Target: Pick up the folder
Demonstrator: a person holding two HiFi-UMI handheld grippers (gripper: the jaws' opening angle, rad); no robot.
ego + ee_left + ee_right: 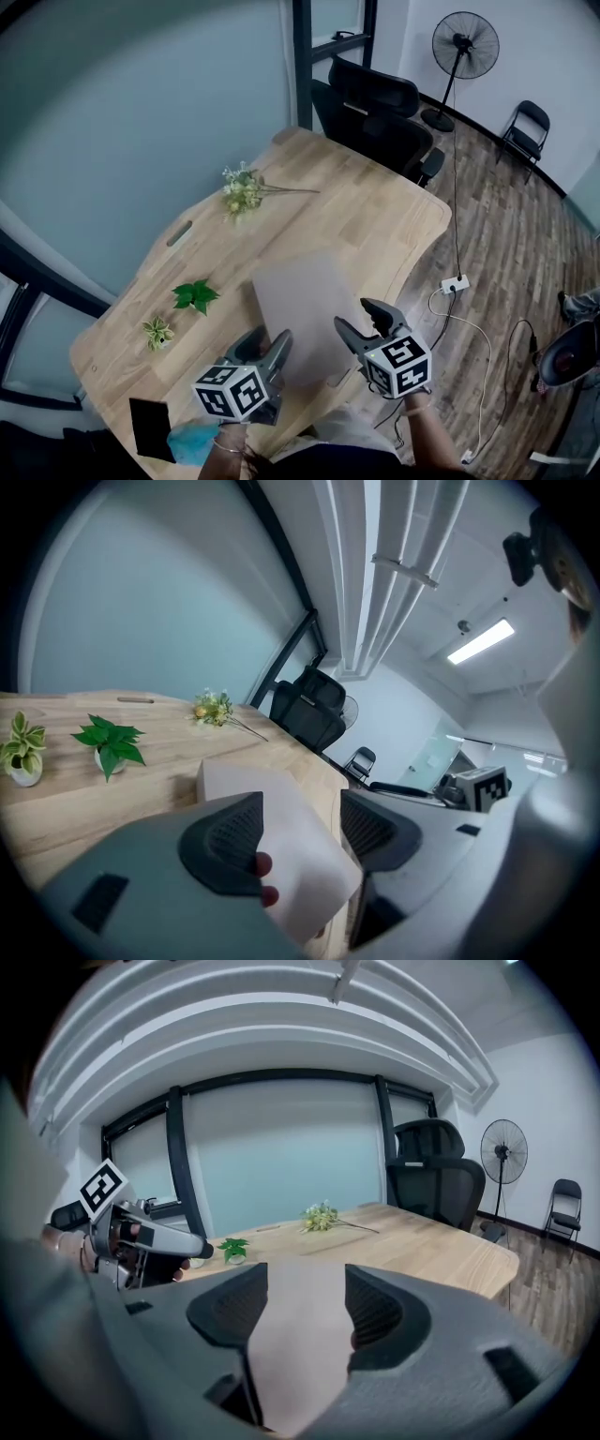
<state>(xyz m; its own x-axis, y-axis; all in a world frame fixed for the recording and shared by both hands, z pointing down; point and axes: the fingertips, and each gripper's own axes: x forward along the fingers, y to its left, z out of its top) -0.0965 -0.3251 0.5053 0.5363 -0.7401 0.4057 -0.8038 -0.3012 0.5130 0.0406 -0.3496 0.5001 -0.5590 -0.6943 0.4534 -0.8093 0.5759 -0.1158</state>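
Folder (305,314), one only, lies flat on the desk (375,216), long axis pointing away from me, near end between my left hand-held gripper (264,345) and right hand-held gripper (364,321), both with jaws apart.

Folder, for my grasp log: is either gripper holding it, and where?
Nothing is held. The folder lies on the table; the left gripper and right gripper are open.
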